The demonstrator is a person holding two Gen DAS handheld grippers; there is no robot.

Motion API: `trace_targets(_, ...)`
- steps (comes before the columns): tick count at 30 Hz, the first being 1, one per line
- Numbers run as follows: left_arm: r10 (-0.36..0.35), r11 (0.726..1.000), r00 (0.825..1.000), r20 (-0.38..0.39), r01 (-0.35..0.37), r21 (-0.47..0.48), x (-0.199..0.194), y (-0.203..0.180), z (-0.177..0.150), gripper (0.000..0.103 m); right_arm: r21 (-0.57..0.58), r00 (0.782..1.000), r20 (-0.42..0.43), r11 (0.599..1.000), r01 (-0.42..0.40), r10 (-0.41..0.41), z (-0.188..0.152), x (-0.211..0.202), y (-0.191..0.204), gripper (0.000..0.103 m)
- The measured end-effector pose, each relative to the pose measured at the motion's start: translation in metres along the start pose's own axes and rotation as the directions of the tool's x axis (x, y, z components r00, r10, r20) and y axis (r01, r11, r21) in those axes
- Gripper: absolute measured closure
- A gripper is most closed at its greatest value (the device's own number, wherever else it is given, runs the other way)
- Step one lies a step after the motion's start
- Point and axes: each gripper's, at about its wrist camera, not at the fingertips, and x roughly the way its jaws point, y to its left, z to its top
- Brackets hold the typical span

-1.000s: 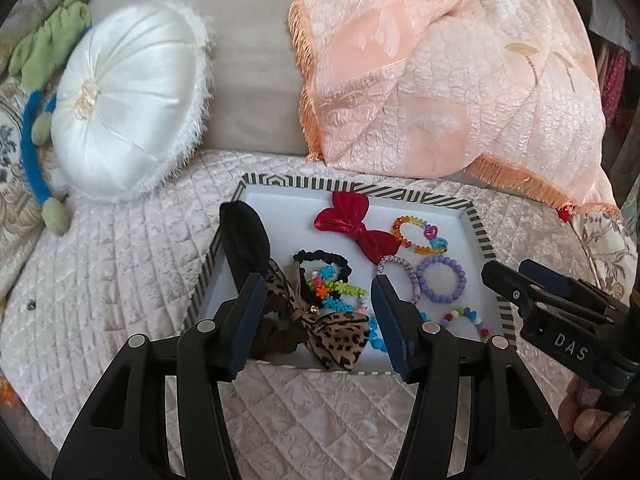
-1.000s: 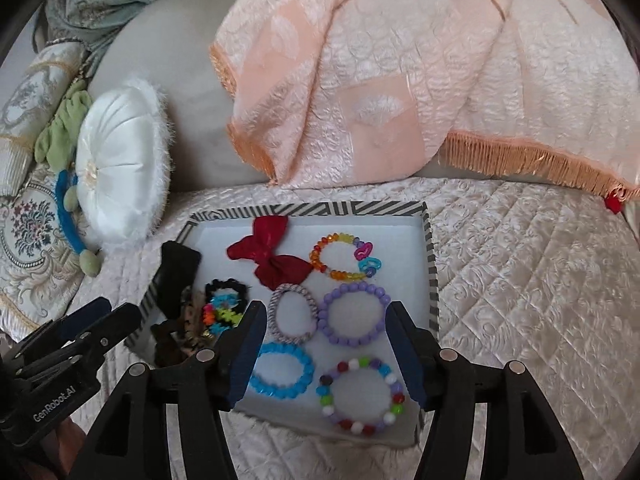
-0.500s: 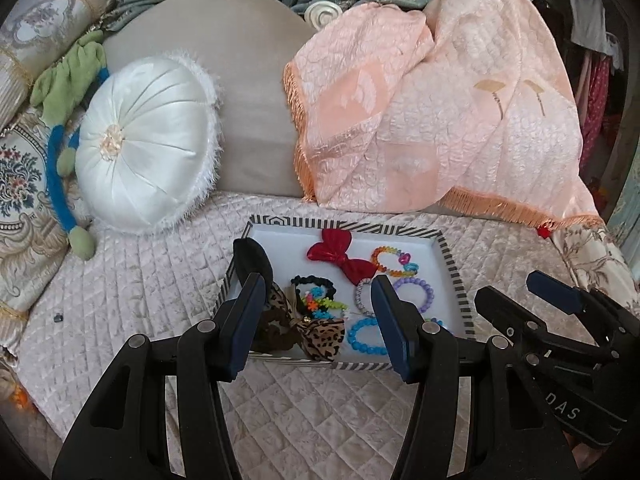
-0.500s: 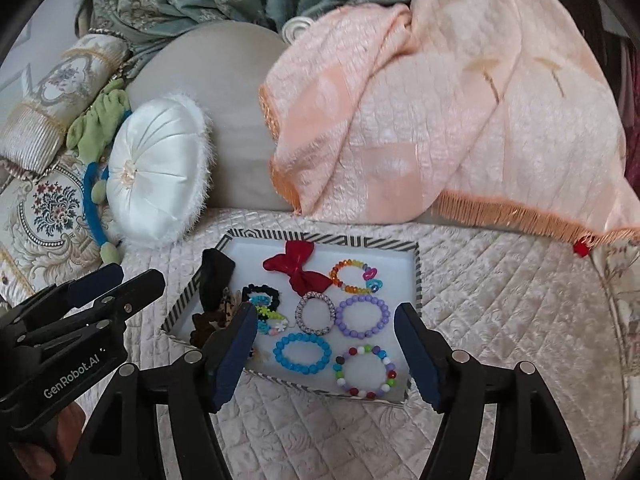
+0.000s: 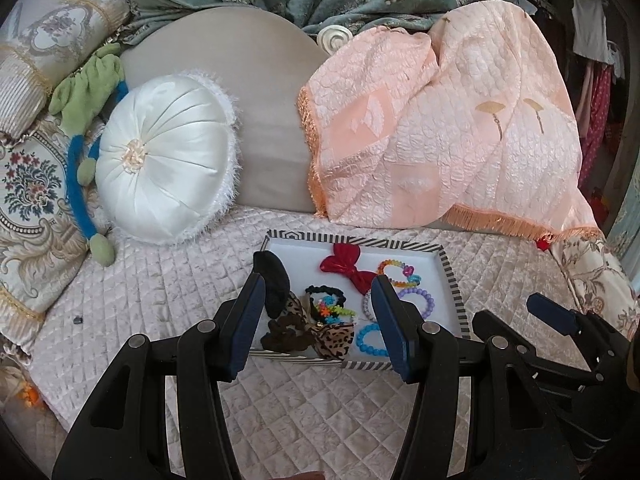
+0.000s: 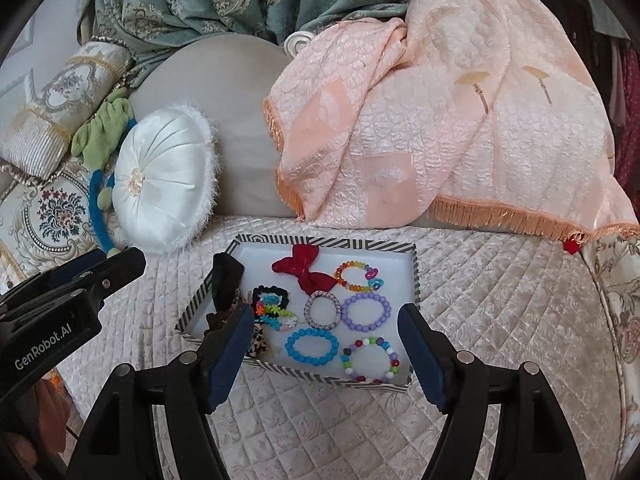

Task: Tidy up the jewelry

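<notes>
A striped-rim tray (image 6: 416, 276) (image 5: 452, 280) sits on the quilted bed. It holds a red bow (image 6: 306, 270) (image 5: 348, 268), a blue bead bracelet (image 6: 312, 346), a purple one (image 6: 366, 312), a multicolour one (image 6: 372, 360), a rainbow one (image 6: 356, 276), a clear one (image 6: 322, 310), black scrunchies (image 5: 274, 280) and a leopard bow (image 5: 332, 334). My left gripper (image 5: 318, 320) is open and empty, above the tray's near edge. My right gripper (image 6: 326, 348) is open and empty, held back from the tray.
A white round cushion (image 5: 164, 160) lies left of the tray. A peach fringed blanket (image 5: 440, 140) drapes over the back right. A green and blue plush (image 5: 88, 92) and patterned pillows (image 5: 28, 184) lie at the far left. Quilted bed cover (image 6: 500, 300) surrounds the tray.
Both grippers have pulled back and up from the tray, so it looks smaller and farther. Both stay open and empty. The jewelry has not moved.
</notes>
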Motion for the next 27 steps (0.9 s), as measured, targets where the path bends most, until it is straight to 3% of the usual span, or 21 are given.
trace_targets(11, -0.003, 1.0, 0.999, -0.045, 0.002, -0.016, 0.012, 0.005, -0.005, 0.048, -0.019, 0.999, -0.024, 0.999, 0.036, -0.037, -0.005, 0.001, 0.001, 0.029)
trace_targets(27, 0.02, 1.0, 1.0, 0.001, -0.02, 0.007, -0.001, 0.002, -0.005, 0.048, -0.012, 0.999, -0.009, 0.999, 0.038, -0.038, -0.005, -0.009, 0.003, 0.029)
